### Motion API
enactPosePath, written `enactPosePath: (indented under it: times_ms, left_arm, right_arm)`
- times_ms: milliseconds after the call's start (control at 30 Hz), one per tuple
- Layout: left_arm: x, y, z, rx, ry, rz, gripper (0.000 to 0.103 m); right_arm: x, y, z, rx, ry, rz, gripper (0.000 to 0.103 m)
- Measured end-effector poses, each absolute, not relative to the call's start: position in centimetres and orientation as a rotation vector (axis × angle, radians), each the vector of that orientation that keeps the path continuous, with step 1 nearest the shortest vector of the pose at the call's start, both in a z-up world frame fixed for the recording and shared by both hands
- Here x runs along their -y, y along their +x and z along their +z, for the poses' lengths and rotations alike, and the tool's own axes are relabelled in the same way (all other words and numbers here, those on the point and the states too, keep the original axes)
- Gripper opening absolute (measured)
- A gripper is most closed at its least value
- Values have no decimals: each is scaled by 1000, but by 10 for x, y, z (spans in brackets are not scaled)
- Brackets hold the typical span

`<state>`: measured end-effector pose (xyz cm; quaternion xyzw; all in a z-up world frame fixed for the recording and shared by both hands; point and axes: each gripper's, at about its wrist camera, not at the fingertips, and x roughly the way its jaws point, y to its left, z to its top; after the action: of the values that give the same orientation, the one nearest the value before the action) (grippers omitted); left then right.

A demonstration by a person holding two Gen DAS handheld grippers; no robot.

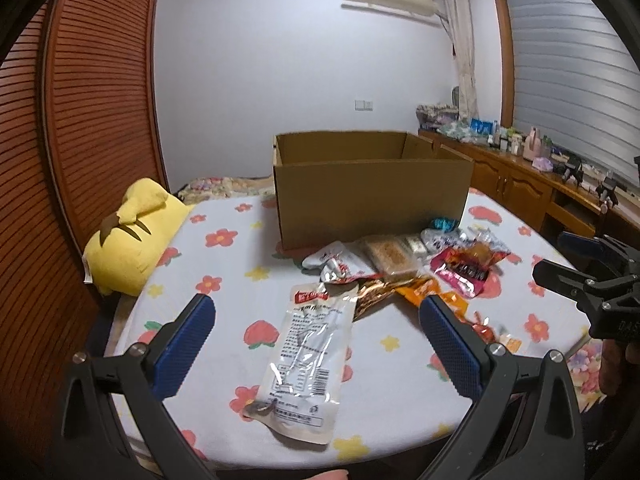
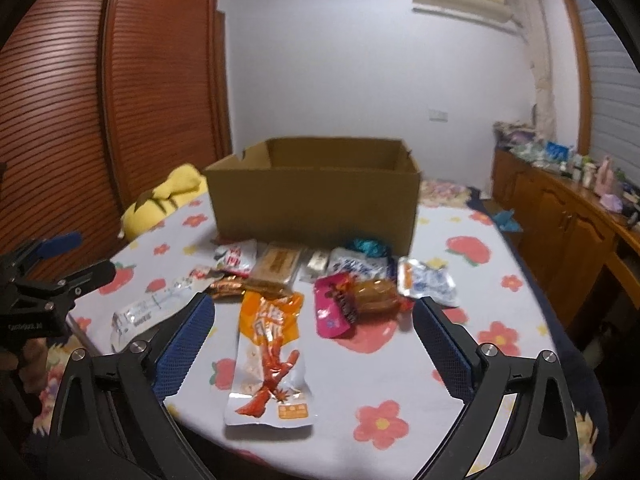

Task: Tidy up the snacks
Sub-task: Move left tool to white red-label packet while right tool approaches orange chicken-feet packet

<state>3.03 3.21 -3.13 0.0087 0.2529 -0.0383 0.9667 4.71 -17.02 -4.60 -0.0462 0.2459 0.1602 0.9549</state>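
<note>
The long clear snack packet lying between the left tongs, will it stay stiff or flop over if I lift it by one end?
The clear packet is a thin, flat film pouch, so it would probably droop when held by one end. Its glossy, reflective surface suggests it may slip between the left tongs, which stand open around it. It looks light for its length.

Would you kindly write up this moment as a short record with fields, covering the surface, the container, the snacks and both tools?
surface: bed with flower-print sheet
container: open cardboard box, upright, at the back of the sheet
snacks: packets spread on the sheet in front of the box, none seen inside
left tool: open, above the clear long packet, holding nothing
right tool: open, above the orange-and-white packet, holding nothing
beside box: yellow plush toy
</note>
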Motion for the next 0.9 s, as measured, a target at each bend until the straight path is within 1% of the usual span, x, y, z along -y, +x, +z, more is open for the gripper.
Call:
enactPosePath:
  times_ms: [233, 333, 433, 667, 767, 833, 900]
  left_arm:
    - [-48, 55, -52, -608, 10, -110, 102]
    - [-52, 66, -61, -647, 8, -128, 101]
    - [-53, 74, -68, -685, 22, -148, 101]
    - [-52, 95, -84, -784, 47, -201, 101]
    - [-53, 103, -87, -835, 21, -231, 98]
    - [-54, 108, -89, -864, 8, -230, 92]
    - [-54, 112, -91, -884, 1, -233, 90]
  right_arm:
    - [153, 70, -69, -611, -122, 439, 94]
    - [144, 79, -81, -663, -143, 476, 87]
    - [138, 88, -94, -715, -151, 502, 84]
    - [133, 100, -111, -793, -144, 527, 83]
    - [132, 102, -115, -810, -149, 530, 83]
    - [132, 103, -117, -818, -152, 528, 83]
    - [131, 103, -119, -816, -158, 525, 83]
